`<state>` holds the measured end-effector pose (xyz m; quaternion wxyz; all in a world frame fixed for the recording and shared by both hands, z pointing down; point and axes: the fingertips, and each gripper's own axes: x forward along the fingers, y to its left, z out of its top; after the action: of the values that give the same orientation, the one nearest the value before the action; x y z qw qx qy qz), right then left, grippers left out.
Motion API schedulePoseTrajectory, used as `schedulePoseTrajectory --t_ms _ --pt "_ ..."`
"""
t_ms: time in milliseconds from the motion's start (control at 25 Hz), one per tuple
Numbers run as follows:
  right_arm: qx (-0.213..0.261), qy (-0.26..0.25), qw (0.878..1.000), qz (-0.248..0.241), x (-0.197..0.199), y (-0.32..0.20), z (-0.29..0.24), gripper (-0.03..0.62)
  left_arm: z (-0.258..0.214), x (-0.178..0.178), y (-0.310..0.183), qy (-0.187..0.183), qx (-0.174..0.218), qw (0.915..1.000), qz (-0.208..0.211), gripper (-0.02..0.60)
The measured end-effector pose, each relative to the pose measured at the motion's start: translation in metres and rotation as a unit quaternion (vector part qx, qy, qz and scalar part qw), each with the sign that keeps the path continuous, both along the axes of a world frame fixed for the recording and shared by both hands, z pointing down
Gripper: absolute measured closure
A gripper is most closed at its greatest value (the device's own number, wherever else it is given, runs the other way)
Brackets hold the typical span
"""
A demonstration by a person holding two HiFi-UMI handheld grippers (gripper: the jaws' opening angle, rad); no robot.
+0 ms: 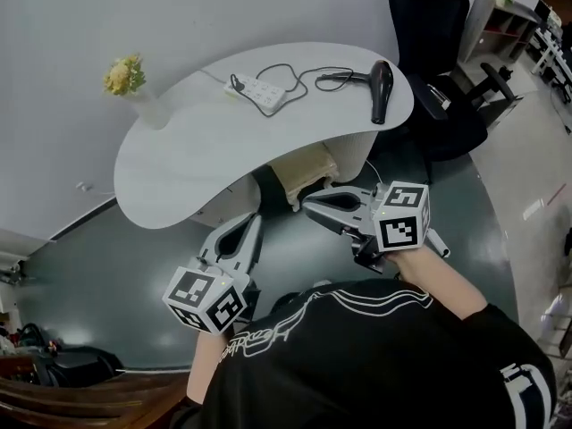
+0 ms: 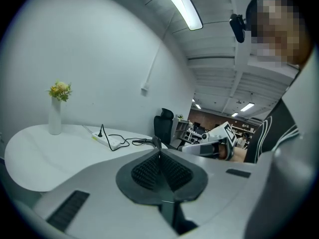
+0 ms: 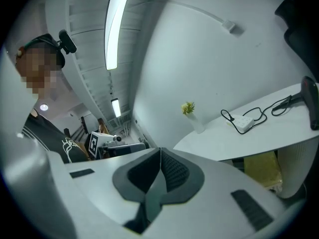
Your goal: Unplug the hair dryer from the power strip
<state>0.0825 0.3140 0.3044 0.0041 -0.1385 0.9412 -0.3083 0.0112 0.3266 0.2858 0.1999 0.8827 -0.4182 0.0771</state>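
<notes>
Head view shows you standing back from the curved white table (image 1: 179,164), with both tools held low over the dark floor (image 1: 107,275) and well apart from everything on it; your left tool (image 1: 253,219) points up toward the table's near edge, and your right tool (image 1: 309,206) lies roughly level, pointing left across your front; the hair dryer (image 1: 382,89) lies on the table's far right part, black, with its handle toward the power strip (image 1: 260,92); the white strip sits near the table's far edge, between the dryer and a white vase (image 1: 150,107) of yellow flowers (image 1: 124,74); a black plug (image 1: 237,83) stands in the strip's end nearer the vase, and a black cord (image 1: 299,71) loops from it toward the dryer; a black chair (image 1: 429,21) stands beyond the table's right end; in the left gripper view your left tool's ribbed pads are pressed together with nothing between them; in the right gripper view your right tool's pads likewise meet, pinching nothing.
</notes>
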Motion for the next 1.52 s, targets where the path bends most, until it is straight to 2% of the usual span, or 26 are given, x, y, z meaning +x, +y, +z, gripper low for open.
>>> schedulePoseTrajectory --t_ms 400,640,880,1040,1200,1360,1520 --pt "-0.009 0.012 1.0 0.015 -0.009 -0.072 0.01 0.597 0.011 -0.027 -0.082 -0.014 0.004 0.9999 -0.007 0.577" --pt "-0.035 0.007 0.998 0.046 -0.015 -0.136 0.016 0.597 0.027 -0.045 -0.152 -0.02 -0.014 0.9997 0.002 0.577" --pt "-0.04 0.012 0.997 0.069 -0.026 -0.2 0.014 0.597 0.041 -0.07 -0.231 -0.018 -0.034 0.9993 0.004 0.577" --pt "-0.042 0.015 0.995 0.085 -0.032 -0.236 0.013 0.597 0.046 -0.086 -0.281 -0.042 -0.025 0.9988 0.003 0.577" --pt "-0.047 0.02 0.993 0.102 -0.034 -0.267 0.014 0.597 0.054 -0.1 -0.324 -0.052 -0.026 0.9983 0.002 0.577" --pt "-0.05 0.026 0.991 0.118 -0.035 -0.293 0.019 0.597 0.069 -0.106 -0.36 -0.096 -0.007 0.9953 0.015 0.575" --pt "-0.056 0.034 0.989 0.131 -0.036 -0.31 0.027 0.597 0.085 -0.111 -0.387 -0.085 -0.018 0.996 0.022 0.574"
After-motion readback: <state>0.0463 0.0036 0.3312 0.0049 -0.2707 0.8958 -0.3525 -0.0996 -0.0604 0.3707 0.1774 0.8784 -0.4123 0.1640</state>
